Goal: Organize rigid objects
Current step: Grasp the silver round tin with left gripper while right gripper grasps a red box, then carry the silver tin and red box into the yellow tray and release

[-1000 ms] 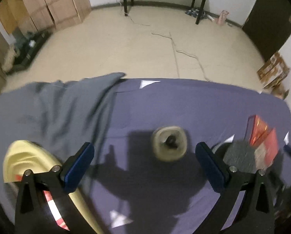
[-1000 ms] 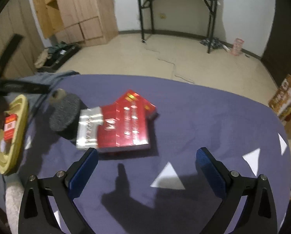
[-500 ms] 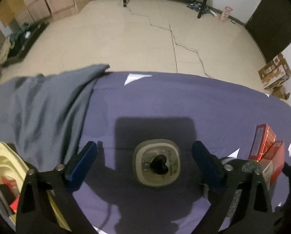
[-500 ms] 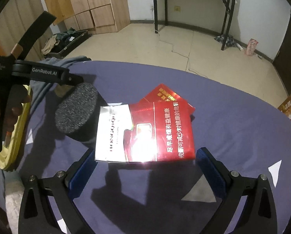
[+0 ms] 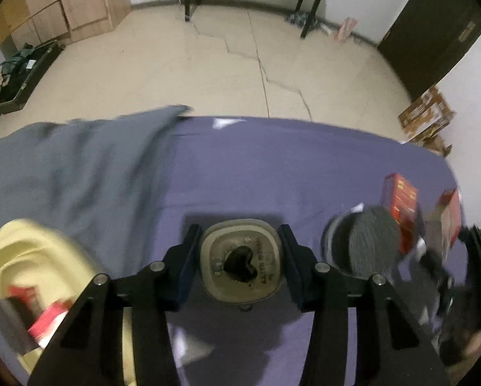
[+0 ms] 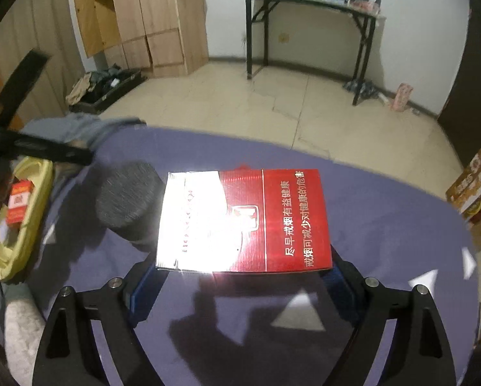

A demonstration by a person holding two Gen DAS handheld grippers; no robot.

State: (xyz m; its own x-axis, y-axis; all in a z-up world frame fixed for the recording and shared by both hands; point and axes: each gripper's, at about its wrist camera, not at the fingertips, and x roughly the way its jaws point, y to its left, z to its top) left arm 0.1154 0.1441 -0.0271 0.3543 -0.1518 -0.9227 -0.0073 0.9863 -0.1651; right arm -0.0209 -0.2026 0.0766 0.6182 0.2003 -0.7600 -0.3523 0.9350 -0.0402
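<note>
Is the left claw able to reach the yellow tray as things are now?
Probably yes. The yellow tray lies just left of the left claw, with only grey cloth between them and nothing standing in the way. The claw is already shut on the beige case, though, so it arrives loaded.

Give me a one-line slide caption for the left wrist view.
Left gripper closed on a beige heart-marked case above the purple tablecloth.

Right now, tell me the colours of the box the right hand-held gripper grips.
The box is red and silver-white with white lettering, clearest in the right wrist view.
</note>
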